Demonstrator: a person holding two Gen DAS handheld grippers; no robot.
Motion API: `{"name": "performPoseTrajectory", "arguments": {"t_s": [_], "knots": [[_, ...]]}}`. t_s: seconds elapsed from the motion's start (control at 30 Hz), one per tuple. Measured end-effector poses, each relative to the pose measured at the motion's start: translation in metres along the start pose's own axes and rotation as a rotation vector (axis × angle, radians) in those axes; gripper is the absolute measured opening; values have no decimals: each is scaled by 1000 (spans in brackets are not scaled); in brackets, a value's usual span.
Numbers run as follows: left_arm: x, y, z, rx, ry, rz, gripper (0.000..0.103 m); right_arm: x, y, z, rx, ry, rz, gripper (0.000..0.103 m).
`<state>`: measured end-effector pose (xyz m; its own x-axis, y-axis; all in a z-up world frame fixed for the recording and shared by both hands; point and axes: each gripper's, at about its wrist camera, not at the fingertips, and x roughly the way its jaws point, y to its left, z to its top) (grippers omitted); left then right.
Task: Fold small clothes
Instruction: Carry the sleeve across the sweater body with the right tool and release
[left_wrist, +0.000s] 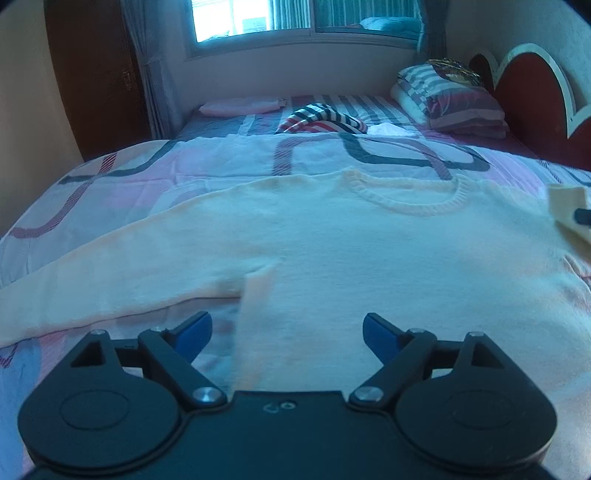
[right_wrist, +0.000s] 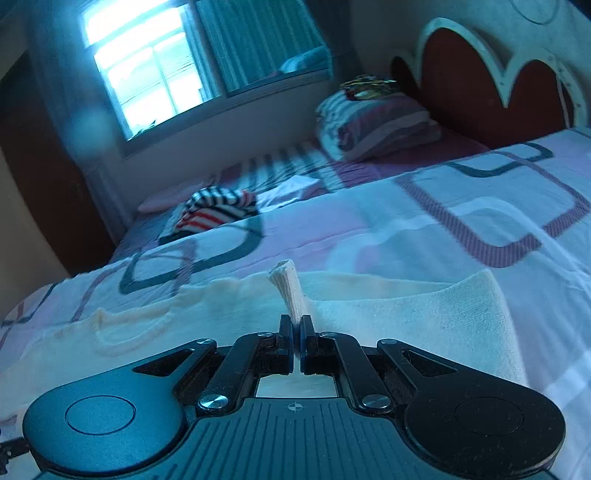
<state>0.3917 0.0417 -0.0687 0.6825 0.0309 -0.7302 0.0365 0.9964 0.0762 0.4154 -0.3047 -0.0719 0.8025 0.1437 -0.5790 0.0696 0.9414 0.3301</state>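
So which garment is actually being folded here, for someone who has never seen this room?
Start at the bed with the pink patterned quilt. Spread flat across its near end lies the cream knitted sweater with a ribbed round neckline, one edge pinched in the right claw. Unlike the crumpled striped garment near the window, it is plain, pale and laid out.

right claw (right_wrist: 294, 325) pinching cream sweater (right_wrist: 406, 314) cuff | bedspread (right_wrist: 369, 221) beneath | striped garment (right_wrist: 218, 208) beyond

A home bedroom: a quilted bed (left_wrist: 221, 166), folded bedding (left_wrist: 450, 99) by a scalloped headboard (left_wrist: 532, 92), curtained window (left_wrist: 251, 18).
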Motion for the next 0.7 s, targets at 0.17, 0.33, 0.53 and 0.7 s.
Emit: {"name": "performPoseTrajectory", "arguments": {"t_s": [0.17, 0.33, 0.53, 0.7], "knots": [[-1, 35, 1, -53, 1, -13, 86, 30, 88, -28, -135, 45, 87, 2], [-2, 67, 1, -92, 2, -1, 86, 57, 151, -53, -212, 93, 160, 2], [-2, 85, 4, -111, -3, 1, 86, 84, 198, -79, -286, 176, 225, 3], [1, 69, 15, -100, -38, -73, 82, 60, 194, -81, -282, 69, 221, 48]]}}
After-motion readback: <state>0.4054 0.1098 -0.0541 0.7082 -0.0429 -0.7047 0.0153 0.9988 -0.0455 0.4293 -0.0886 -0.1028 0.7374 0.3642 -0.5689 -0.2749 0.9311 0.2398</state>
